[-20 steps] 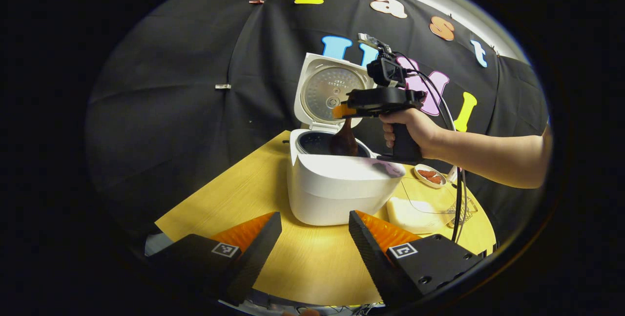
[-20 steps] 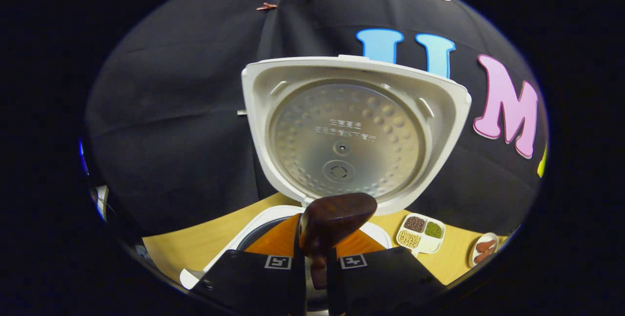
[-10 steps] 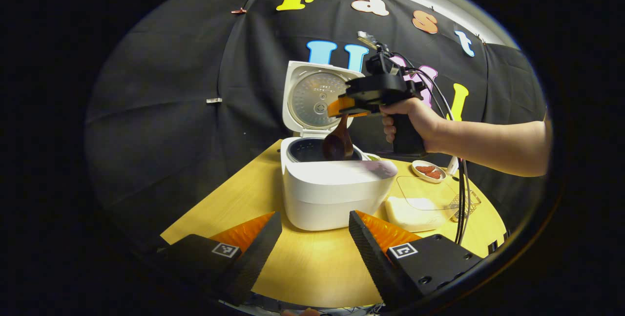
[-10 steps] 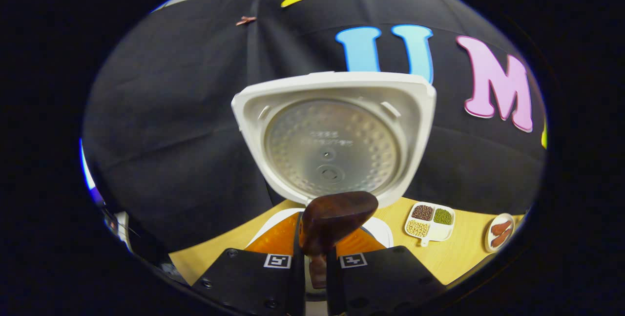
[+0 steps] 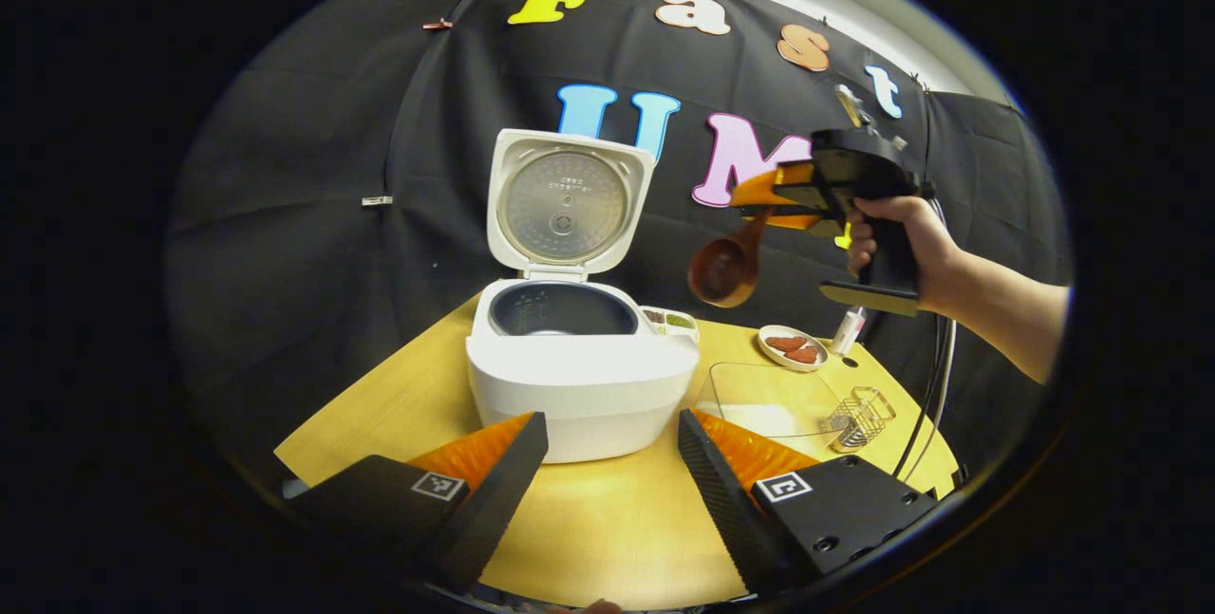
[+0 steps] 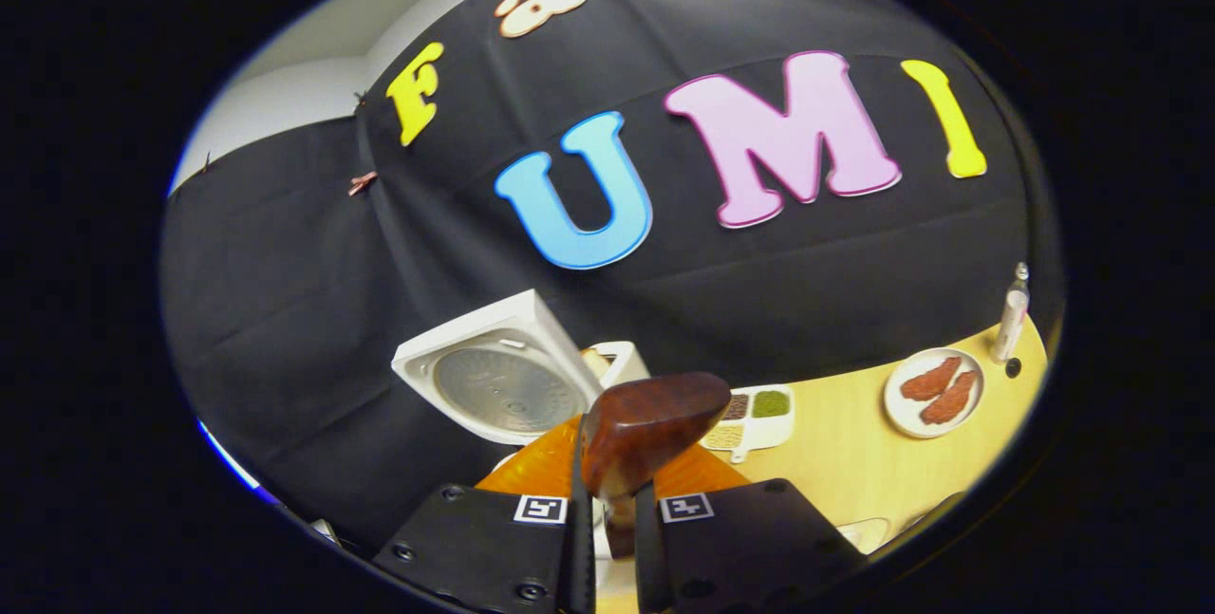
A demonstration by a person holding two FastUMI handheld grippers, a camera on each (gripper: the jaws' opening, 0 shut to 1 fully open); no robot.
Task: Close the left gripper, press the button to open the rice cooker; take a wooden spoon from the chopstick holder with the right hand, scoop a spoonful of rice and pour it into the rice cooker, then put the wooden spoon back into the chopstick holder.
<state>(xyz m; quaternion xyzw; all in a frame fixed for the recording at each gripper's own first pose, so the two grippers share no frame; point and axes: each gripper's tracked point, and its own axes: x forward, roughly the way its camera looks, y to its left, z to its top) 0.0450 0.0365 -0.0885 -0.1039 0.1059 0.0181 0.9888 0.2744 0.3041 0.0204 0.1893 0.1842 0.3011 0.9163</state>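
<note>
Two tongs work over a round yellow table (image 5: 607,519). Largest on it is the white rice cooker (image 5: 579,386), its lid (image 5: 568,206) standing upright and open, the dark inner pot (image 5: 562,310) exposed. Beside the cooker on the right lies a clear glass board (image 5: 764,398), and just past it a small wire chopstick holder (image 5: 859,417). Behind sit a divided dish of beans (image 6: 750,410), a small plate of red pieces (image 6: 935,391) and a slim bottle (image 6: 1012,310). The left tongs (image 5: 612,467) hover low in front of the cooker, fingers spread wide and holding nothing. The right tongs (image 6: 607,529), held by a hand (image 5: 902,244), are raised well to the right of the cooker, pinching the handle of the wooden spoon (image 5: 726,265), whose bowl hangs in the air above the table
</note>
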